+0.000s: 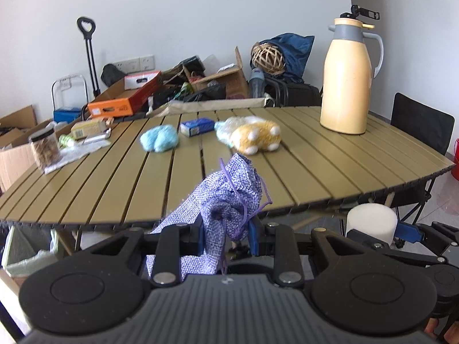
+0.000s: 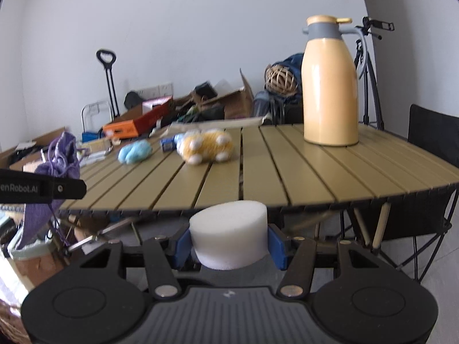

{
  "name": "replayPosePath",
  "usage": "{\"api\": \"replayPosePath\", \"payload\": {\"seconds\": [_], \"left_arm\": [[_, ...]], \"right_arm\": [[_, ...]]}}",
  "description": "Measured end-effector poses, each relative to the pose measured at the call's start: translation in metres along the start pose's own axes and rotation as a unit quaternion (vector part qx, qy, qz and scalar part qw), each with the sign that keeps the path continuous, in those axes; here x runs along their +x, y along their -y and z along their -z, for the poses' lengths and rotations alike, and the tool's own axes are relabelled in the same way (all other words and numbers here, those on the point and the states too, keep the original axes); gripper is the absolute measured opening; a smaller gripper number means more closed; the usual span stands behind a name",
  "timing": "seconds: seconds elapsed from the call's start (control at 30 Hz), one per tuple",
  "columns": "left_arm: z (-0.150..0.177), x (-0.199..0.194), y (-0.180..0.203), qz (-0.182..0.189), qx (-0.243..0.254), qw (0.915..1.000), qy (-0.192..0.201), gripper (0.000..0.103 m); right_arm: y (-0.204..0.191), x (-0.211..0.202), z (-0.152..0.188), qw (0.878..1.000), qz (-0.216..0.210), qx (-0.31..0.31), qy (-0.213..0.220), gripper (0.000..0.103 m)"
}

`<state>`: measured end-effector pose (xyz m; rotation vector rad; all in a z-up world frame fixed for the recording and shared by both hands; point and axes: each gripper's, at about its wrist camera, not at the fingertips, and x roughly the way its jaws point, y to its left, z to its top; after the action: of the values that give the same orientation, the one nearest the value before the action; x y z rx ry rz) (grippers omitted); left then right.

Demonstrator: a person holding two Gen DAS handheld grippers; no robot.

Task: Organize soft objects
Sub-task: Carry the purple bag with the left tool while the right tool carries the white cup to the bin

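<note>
Left wrist view: facing the slatted table (image 1: 315, 154) ahead, beyond both tongs, probably for sorting. Left gripper (image 1: 226, 236) pinching a purple drawstring pouch (image 1: 229, 195) nearly closed, cloth bunching upward. Right gripper (image 2: 229, 246) squeezing a white foam cylinder (image 2: 229, 232), jaws part-open around it.

Purple woven drawstring pouch (image 1: 226, 197), crumpled, cords dangling, lower center of left wrist view, off the table edge. White foam cylinder (image 2: 231, 236), upright, lower center of right wrist view. On the slatted table mid-frame: blue fluffy toy (image 1: 159, 138), flat, left; yellow plush (image 1: 256, 137), white paws, on its side, right.
</note>
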<state>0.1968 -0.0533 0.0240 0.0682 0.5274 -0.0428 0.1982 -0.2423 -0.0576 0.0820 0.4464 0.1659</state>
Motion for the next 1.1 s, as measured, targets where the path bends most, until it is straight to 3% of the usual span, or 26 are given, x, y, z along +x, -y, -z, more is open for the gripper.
{"api": "replayPosePath", "payload": {"seconds": [0.63,1.1], "left_arm": [[0.074,0.01,-0.044,-0.008,-0.028,0.9963,-0.081,0.028],[0.131,0.06,-0.072,-0.018,-0.058,0.9831,-0.173,0.028]], "right_arm": [[-0.032,0.005,0.057,0.992,-0.002,-0.026,-0.124,0.055],[-0.042,0.045,0.097,0.973,-0.001,-0.045,-0.228,0.055]]}}
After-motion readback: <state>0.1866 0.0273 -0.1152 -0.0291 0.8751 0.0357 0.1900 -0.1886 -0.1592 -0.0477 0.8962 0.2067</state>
